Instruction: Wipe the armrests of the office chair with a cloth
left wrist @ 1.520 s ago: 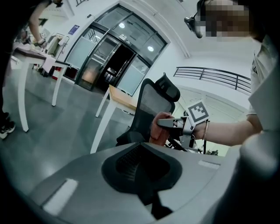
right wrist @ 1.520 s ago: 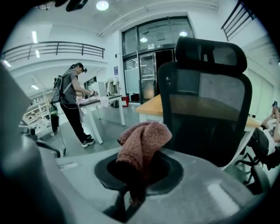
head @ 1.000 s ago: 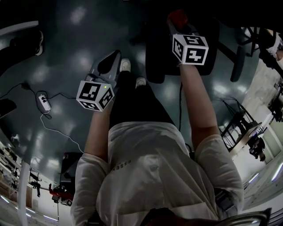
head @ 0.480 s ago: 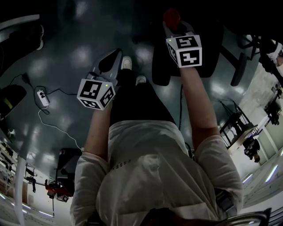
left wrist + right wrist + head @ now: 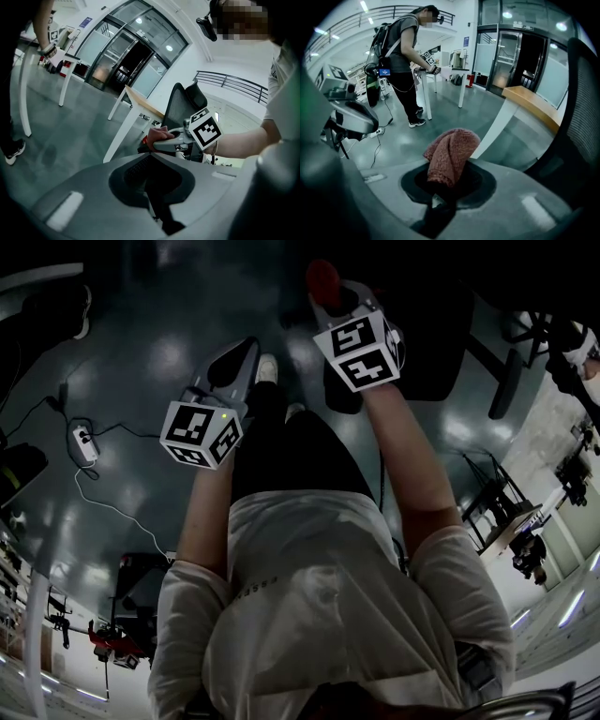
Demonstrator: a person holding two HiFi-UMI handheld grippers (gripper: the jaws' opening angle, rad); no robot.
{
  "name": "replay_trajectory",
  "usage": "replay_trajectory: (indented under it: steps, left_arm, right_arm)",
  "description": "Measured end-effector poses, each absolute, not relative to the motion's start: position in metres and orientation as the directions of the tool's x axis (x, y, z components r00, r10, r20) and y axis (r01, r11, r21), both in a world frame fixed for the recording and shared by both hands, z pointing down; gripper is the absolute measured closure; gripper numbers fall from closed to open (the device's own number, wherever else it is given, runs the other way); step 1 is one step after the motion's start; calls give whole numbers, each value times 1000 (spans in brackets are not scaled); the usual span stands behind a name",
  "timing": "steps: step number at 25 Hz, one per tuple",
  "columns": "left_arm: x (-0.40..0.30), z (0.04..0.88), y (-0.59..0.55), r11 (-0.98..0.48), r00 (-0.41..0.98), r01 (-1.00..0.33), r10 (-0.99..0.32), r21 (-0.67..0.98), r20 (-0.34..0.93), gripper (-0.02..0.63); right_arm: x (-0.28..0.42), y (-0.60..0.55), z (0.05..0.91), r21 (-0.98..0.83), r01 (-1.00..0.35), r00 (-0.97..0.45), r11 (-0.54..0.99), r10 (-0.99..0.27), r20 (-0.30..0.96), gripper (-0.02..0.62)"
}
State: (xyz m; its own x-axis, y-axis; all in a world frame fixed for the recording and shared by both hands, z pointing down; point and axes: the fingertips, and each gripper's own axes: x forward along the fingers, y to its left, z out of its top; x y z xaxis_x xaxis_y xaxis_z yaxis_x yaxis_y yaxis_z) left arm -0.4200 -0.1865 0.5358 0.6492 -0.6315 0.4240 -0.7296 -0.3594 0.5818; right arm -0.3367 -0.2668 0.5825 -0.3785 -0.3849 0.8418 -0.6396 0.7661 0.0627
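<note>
Head view shows the left gripper [image 5: 228,371] held low before the person's legs [image 5: 281,460] on a down-stretched forearm [image 5: 208,517], its fingers [image 5: 84,197] together on nothing (its own view confirms). The right gripper [image 5: 330,294] reaches farther forward, fingers clamped on the red cloth [image 5: 322,277] near the office chair [image 5: 436,334].

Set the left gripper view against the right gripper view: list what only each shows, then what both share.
Only the left gripper view: the right gripper, shut on the cloth, and the arm behind it. Only the right gripper view: the left gripper and a person standing further off. Both: the cloth, the chair and the wood-topped table.
</note>
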Motion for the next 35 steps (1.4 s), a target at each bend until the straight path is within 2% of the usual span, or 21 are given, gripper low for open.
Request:
replay_trajectory:
  steps: [10,17,28,35]
  left_arm:
    - [-411,542,-135,-339,641,-730,-640,594,423,589]
    - [-405,539,-88,-337,632,-736,-652,586,419,589]
    - [-390,543,4,-313,620,-742,-657,593,429,589]
    - [-382,534,33,-341,626,-742,-662,578,413,589]
  right_arm:
    - [-345,-200,582,72,-540,-398,838,-330,856,541]
    - [-354,-140,574,-27,-529,-445,848,-250,860,541]
    - [-351,-40,573,60,-438,-432,897,-269,861,541]
    - [-340,0,574,26,-475,-450,879,-269,852,541]
